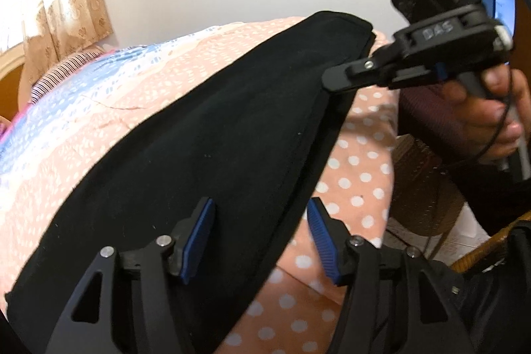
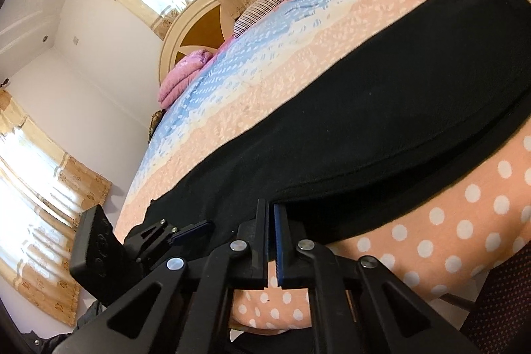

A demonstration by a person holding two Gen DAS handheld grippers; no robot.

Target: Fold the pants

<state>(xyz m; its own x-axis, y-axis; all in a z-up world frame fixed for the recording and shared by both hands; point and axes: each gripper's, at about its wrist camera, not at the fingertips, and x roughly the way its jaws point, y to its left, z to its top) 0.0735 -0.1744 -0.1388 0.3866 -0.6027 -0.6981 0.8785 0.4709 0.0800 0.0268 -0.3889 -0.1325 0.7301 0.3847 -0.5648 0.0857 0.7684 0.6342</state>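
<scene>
Two grippers work the long black fabric pants (image 1: 199, 155) lying on my peach polka-dot bedspread (image 1: 358, 188): my right gripper (image 2: 271, 241) is pinched on their near edge, my left gripper (image 1: 260, 241) straddles it unclamped, so lifting now could drag the cloth askew.

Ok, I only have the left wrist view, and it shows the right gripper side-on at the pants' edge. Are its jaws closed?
Observer: Yes. The right gripper has its pads shut together, and the near edge of the black pants seems pinched between them.
Operator: Anything else lying beyond the pants?
Observer: A folded pink blanket sits by the headboard, well apart from the pants.
</scene>
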